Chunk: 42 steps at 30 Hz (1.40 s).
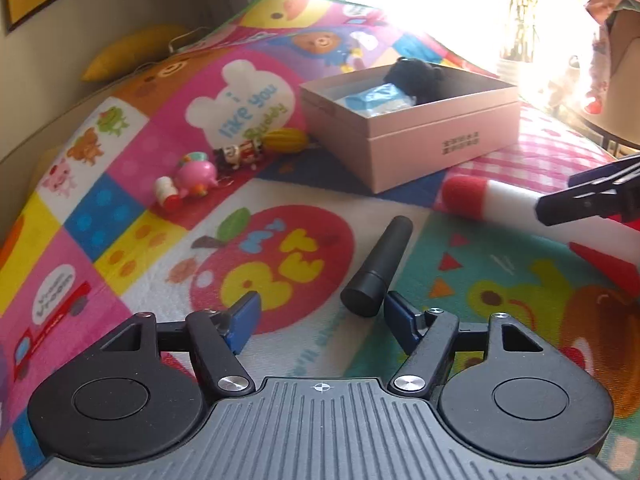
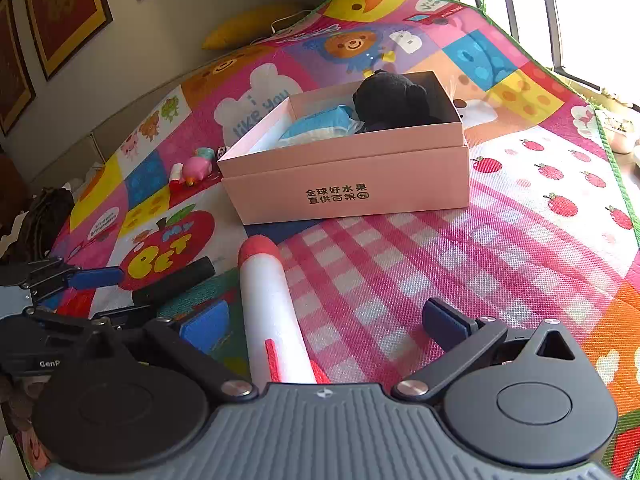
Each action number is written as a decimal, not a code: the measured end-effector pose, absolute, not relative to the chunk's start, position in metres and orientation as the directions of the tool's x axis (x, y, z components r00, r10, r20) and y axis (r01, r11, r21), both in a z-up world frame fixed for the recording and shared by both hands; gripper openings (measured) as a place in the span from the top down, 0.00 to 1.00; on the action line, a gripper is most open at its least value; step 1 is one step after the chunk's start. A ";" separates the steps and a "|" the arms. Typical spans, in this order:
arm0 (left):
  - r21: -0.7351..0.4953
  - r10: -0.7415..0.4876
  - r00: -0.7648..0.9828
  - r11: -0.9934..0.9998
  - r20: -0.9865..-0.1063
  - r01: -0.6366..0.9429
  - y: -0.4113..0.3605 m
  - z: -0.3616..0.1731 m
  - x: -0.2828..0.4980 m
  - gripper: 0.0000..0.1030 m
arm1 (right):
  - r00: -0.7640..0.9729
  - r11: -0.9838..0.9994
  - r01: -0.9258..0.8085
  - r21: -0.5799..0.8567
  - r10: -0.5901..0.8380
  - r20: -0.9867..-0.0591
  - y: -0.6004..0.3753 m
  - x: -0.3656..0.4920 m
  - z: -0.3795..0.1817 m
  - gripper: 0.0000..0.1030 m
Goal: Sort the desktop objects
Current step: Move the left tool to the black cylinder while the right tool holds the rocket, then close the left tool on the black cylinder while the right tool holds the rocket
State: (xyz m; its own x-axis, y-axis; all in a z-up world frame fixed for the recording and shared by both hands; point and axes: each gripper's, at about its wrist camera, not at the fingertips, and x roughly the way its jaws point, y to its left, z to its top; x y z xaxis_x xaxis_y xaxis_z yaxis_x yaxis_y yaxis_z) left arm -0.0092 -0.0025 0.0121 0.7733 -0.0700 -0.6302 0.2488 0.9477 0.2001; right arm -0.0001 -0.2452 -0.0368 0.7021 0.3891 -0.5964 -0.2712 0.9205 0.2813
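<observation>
Between the right gripper's (image 2: 332,324) wide-open fingers, foam rocket (image 2: 272,316); left gripper (image 1: 320,316) open beside black tube (image 1: 376,268).

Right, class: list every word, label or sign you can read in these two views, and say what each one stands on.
"全球好水果 直供百果园": front of the pink box.
"i like you": white bear patch on the play mat; the green word below it is too blurred to read.
"MY PET": red apple on the mat.
"GenP", cut off: body of the left gripper.
Small script in the white bubble and the letters near the mat's far edge: too small to read.
</observation>
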 end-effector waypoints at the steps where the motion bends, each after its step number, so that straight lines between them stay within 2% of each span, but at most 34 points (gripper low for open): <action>1: 0.182 -0.070 0.769 0.954 -0.635 0.237 0.002 0.013 -0.006 0.26 | 0.702 0.921 -0.271 0.281 0.389 -0.597 -0.245 0.000 -0.037 0.00; 5: 0.113 -0.143 0.764 0.956 -0.630 0.272 0.003 0.014 0.003 0.26 | 0.703 0.925 -0.271 0.268 0.380 -0.601 -0.243 0.000 -0.037 0.00; 8: 0.178 -0.165 0.780 0.926 -0.603 0.333 -0.010 0.013 0.018 0.27 | 0.704 0.928 -0.272 0.254 0.372 -0.606 -0.241 0.000 -0.037 0.00; 9: 0.199 -0.162 0.783 0.918 -0.600 0.342 -0.014 0.012 0.027 0.31 | 0.704 0.929 -0.272 0.251 0.370 -0.606 -0.241 0.000 -0.037 0.00; 10: 0.204 -0.159 0.781 0.917 -0.604 0.344 -0.017 0.012 0.035 0.43 | 0.704 0.929 -0.272 0.250 0.369 -0.607 -0.240 -0.001 -0.037 0.00; 13: 0.166 -0.177 0.755 0.920 -0.631 0.354 -0.018 0.010 0.056 0.64 | 0.705 0.928 -0.271 0.254 0.371 -0.604 -0.241 -0.001 -0.036 0.00; 16: 0.151 -0.211 0.747 0.910 -0.631 0.385 -0.020 0.011 0.052 0.77 | 0.706 0.924 -0.269 0.271 0.381 -0.597 -0.243 0.000 -0.037 0.00; 17: 0.152 -0.230 0.742 0.900 -0.629 0.408 -0.022 0.012 0.047 0.78 | 0.706 0.922 -0.268 0.281 0.386 -0.594 -0.245 0.000 -0.037 0.00; 22: 0.120 -0.343 0.681 0.836 -0.647 0.536 -0.038 0.017 0.005 0.77 | 0.711 0.912 -0.249 0.326 0.401 -0.577 -0.253 0.000 -0.037 0.00; 26: 0.111 -0.388 0.658 0.805 -0.645 0.583 -0.046 0.019 -0.023 0.69 | 0.719 0.915 -0.231 0.331 0.390 -0.576 -0.255 -0.001 -0.036 0.00; 28: 0.163 -0.345 0.685 0.812 -0.642 0.561 -0.047 0.016 -0.028 0.55 | 0.725 0.932 -0.197 0.305 0.348 -0.594 -0.253 -0.001 -0.034 0.00; 30: 0.193 -0.299 0.708 0.829 -0.640 0.525 -0.041 0.014 -0.027 0.48 | 0.723 0.949 -0.163 0.271 0.302 -0.621 -0.249 -0.003 -0.031 0.00; 32: 0.192 -0.267 0.714 0.850 -0.647 0.491 -0.031 0.013 -0.022 0.47 | 0.709 0.953 -0.182 0.241 0.297 -0.639 -0.244 -0.011 -0.026 0.00; 35: 0.210 -0.208 0.733 0.876 -0.648 0.434 -0.017 0.010 -0.016 0.39 | 0.712 0.960 -0.235 0.151 0.276 -0.646 -0.233 -0.031 -0.017 0.00; 37: 0.219 -0.172 0.749 0.893 -0.639 0.392 -0.011 0.010 -0.012 0.25 | 0.716 0.961 -0.259 0.100 0.261 -0.648 -0.227 -0.040 -0.013 0.00; 42: 0.174 -0.133 0.762 0.936 -0.634 0.307 -0.004 0.011 -0.001 0.24 | 0.733 0.968 -0.246 0.048 0.218 -0.644 -0.223 -0.044 -0.010 0.00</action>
